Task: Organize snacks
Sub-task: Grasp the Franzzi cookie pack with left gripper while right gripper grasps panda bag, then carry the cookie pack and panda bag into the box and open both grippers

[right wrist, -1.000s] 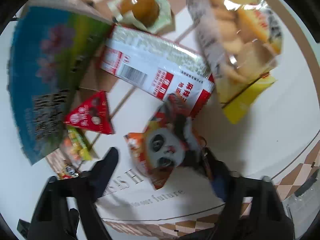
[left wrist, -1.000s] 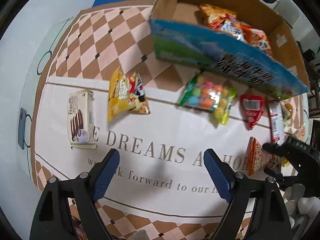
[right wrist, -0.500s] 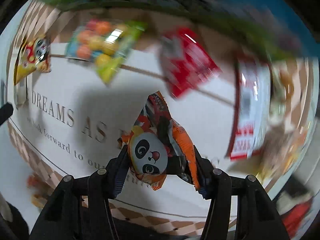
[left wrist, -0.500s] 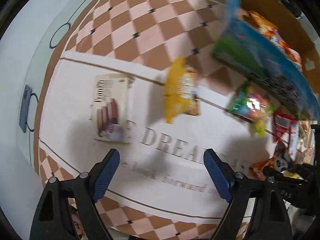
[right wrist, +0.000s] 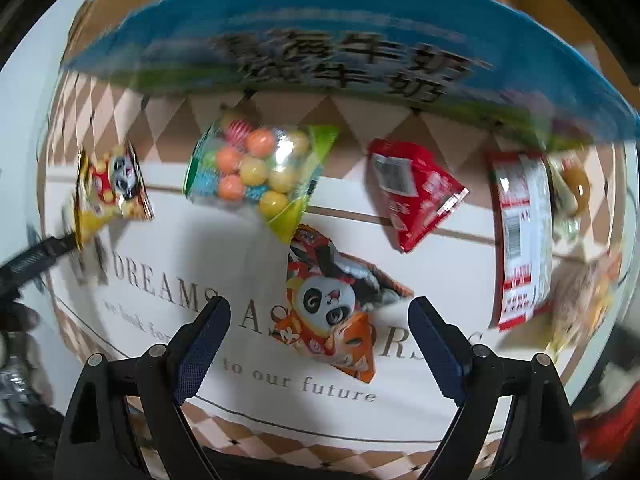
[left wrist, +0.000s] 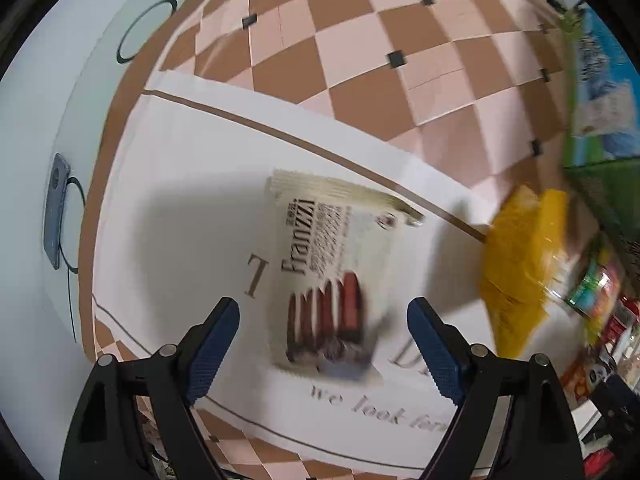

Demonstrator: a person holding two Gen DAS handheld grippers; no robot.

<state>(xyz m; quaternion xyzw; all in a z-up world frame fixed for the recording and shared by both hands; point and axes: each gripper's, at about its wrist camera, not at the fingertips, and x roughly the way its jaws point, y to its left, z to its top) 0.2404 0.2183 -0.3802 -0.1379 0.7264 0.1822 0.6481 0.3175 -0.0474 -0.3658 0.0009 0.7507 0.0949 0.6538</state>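
Observation:
My left gripper [left wrist: 323, 308] points straight down, open, just above a cream Franzzi wafer packet [left wrist: 332, 268] lying flat on the white tablecloth [left wrist: 192, 200]; the packet sits between the blue fingers, untouched. In the right wrist view, my right gripper [right wrist: 318, 306] has its jaws opening. An orange panda snack packet [right wrist: 332, 300] lies on the cloth between the jaws, clear of both pads. A cardboard box with a blue-green printed flap [right wrist: 340, 40] stands beyond the snacks.
On the cloth lie a bag of coloured candy balls [right wrist: 256, 168], a red packet [right wrist: 412, 188], a long red-and-white packet [right wrist: 520, 240] and a yellow panda packet [right wrist: 112, 184]. The yellow packet [left wrist: 520, 268] lies right of the wafers. Checked cloth [left wrist: 360, 40] runs behind.
The right gripper, shut on the panda packet half a second ago, has let go; the packet lies on the cloth. The left gripper moved left and lower, over the wafer packet.

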